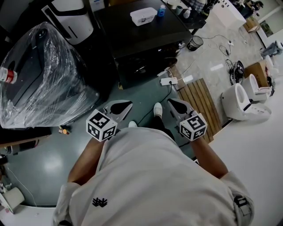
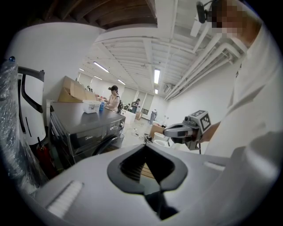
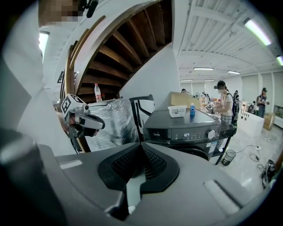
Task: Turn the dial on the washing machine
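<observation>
Down at waist height, the left gripper [image 1: 125, 106] and the right gripper [image 1: 174, 104] sit side by side in front of the person's white shirt, both aimed across the grey-green floor at the dark grey front-loading washing machine [image 1: 146, 39]. Left gripper's own view: jaws closed tip to tip, nothing between them. Same story on the right, jaws pinched together and empty. And there's the target, the small round silver dial [image 3: 212, 133], at the right end of the machine's control panel, just beside the lit digital display [image 3: 186, 135], well apart from both tools. From the left gripper view the dial looks like a tiny pale spot on the panel, too small to be sure. On the machine's top sit a white plastic tub [image 1: 143, 16] and a blue bottle [image 1: 161, 10]. To the left of the machine stands a bulky object wrapped in clear plastic film [image 1: 44, 75]; wooden slatted boards [image 1: 199, 103] lie on the floor to the right.
</observation>
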### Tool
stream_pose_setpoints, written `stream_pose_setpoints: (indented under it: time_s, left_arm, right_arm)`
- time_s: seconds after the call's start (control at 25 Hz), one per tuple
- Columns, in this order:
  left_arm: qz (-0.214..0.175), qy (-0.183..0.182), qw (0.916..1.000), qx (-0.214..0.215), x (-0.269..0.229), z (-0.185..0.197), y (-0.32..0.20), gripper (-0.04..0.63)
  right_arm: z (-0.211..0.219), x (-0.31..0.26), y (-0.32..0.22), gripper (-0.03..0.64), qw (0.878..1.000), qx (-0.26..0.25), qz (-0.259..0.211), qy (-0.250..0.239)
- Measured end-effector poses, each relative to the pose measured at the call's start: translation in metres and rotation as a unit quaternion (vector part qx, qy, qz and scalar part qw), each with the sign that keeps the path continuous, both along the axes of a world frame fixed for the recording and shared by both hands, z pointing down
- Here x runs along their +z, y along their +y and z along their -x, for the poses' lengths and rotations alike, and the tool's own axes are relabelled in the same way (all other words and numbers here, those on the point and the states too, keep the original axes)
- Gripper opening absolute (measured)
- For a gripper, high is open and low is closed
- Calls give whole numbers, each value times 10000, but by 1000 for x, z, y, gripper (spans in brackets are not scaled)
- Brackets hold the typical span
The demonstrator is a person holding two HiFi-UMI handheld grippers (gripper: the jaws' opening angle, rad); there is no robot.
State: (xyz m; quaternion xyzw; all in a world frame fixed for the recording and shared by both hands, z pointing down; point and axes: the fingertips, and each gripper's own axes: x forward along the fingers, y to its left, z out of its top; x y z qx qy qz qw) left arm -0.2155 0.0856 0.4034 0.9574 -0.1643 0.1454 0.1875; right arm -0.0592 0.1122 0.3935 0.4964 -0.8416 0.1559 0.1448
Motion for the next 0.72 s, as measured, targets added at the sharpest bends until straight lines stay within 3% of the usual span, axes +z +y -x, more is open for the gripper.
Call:
stream_pose_setpoints:
  time_s: [0.72]
  left_arm:
    - [162,-29,9996,-228,15,-3,-12,55]
  right_arm:
    - [-16,12,-15,2,9999,-76,70,51]
